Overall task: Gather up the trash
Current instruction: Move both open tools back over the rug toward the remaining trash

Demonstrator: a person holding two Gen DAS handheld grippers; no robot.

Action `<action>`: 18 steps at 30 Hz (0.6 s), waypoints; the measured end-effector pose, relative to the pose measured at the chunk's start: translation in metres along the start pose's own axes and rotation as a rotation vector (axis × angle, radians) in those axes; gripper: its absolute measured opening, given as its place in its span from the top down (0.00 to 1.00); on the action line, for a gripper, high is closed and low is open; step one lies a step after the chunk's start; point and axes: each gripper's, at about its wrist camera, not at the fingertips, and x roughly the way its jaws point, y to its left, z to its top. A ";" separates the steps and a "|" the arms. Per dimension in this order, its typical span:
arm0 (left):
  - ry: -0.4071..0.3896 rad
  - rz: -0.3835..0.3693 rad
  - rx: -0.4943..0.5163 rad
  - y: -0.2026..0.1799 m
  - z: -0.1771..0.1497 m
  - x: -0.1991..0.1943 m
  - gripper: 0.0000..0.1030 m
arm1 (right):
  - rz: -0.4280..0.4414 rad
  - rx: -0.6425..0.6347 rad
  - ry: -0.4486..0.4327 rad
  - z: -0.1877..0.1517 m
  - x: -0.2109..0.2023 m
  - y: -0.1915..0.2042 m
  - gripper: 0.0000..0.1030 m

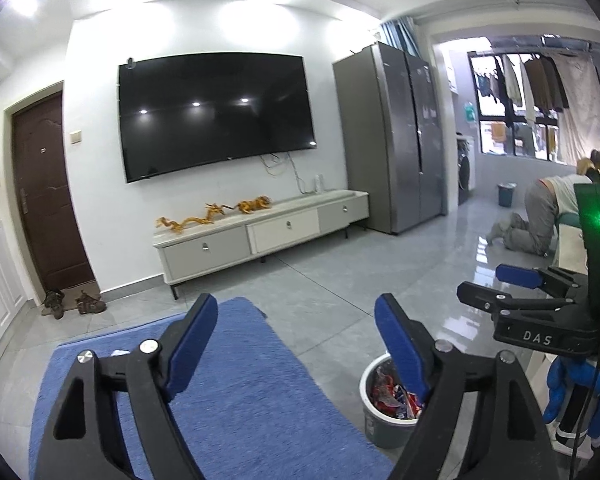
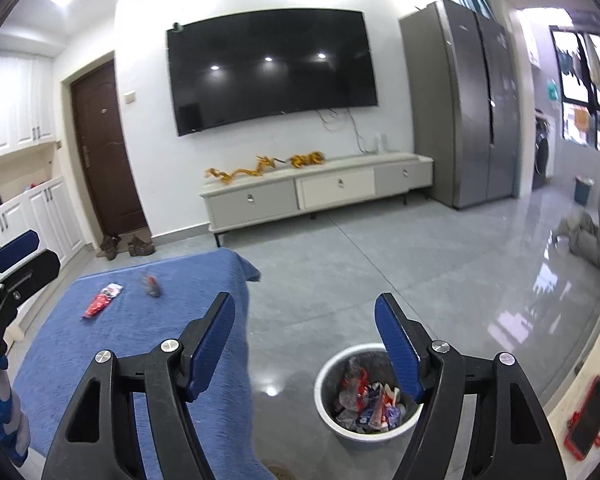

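A grey trash bin (image 2: 332, 412) with a white liner stands on the floor, holding several wrappers; it also shows in the left wrist view (image 1: 374, 412). My right gripper (image 2: 305, 346) is open and empty, held above the bin and the table edge. My left gripper (image 1: 296, 344) is open and empty over the blue-covered table (image 1: 240, 392). On the blue cloth (image 2: 112, 360) lie a red and white wrapper (image 2: 102, 299) and a small dark crumpled wrapper (image 2: 152, 286), far left of my right gripper. The right gripper also shows in the left wrist view (image 1: 496, 284).
A low TV cabinet (image 2: 316, 196) with gold figurines stands under a wall TV (image 2: 272, 68). A grey fridge (image 2: 472, 104) stands to the right. A person kneels on the tiled floor (image 1: 536, 216) at far right. A red phone (image 2: 590, 416) lies on a light surface. Shoes (image 2: 124, 246) sit by the door.
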 end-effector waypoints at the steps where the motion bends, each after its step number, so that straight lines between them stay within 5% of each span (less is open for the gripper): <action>1: -0.003 0.009 -0.008 0.002 0.000 -0.001 0.21 | 0.004 -0.015 -0.007 0.003 -0.003 0.008 0.25; 14: -0.018 0.136 -0.153 0.089 -0.030 -0.017 0.19 | 0.080 -0.181 -0.042 0.025 -0.002 0.112 0.03; 18: 0.061 0.173 -0.209 0.129 -0.059 0.002 0.19 | 0.139 -0.207 -0.006 0.021 0.021 0.140 0.02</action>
